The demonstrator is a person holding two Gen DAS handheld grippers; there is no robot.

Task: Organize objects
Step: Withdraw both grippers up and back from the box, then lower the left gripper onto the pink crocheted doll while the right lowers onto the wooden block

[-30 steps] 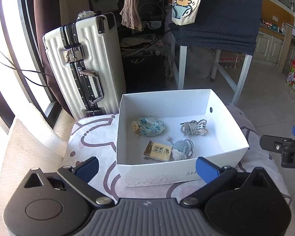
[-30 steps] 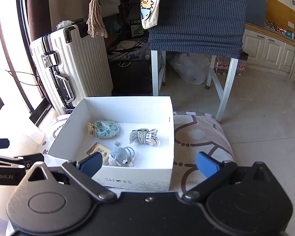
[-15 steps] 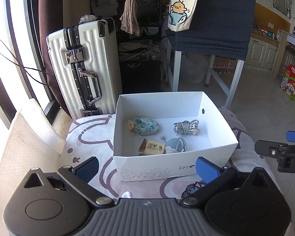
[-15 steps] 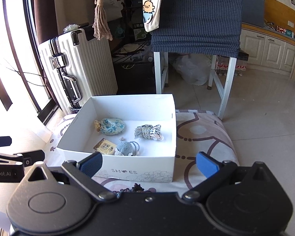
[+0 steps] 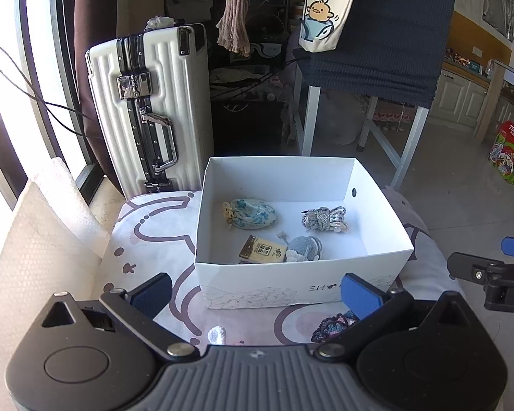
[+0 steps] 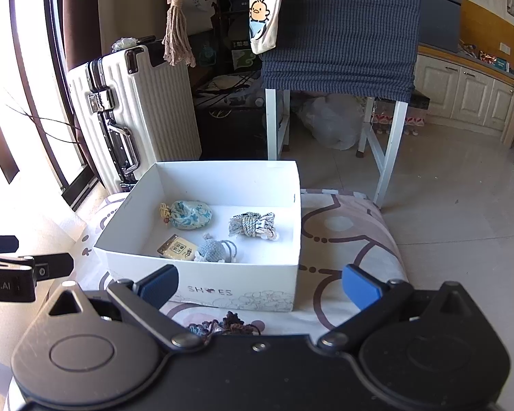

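Note:
A white shoe box [image 5: 291,286] [image 6: 222,291] stands open on a patterned cushion [image 5: 154,229] [image 6: 346,233]. Inside lie a blue floral pouch [image 5: 253,213] [image 6: 190,214], a coiled rope bundle [image 5: 323,219] [image 6: 253,224], a small brown card box [image 5: 262,249] [image 6: 176,248] and a grey knitted mouse [image 5: 303,248] [image 6: 214,250]. A dark crocheted piece [image 5: 330,323] [image 6: 222,325] and a small white knitted thing [image 5: 217,335] lie on the cushion in front of the box. My left gripper [image 5: 255,296] and right gripper [image 6: 258,286] are both open and empty, in front of the box.
A white ribbed suitcase [image 5: 150,109] [image 6: 133,113] stands behind the cushion on the left. A white-legged table under a dark blue cloth [image 5: 377,30] [image 6: 342,27] stands behind. Bubble wrap [image 5: 34,239] lies at the left. Tiled floor [image 6: 462,205] is to the right.
Both grippers have pulled back from the box, which now looks smaller. The crocheted piece and the small white thing in front of the box have come into view.

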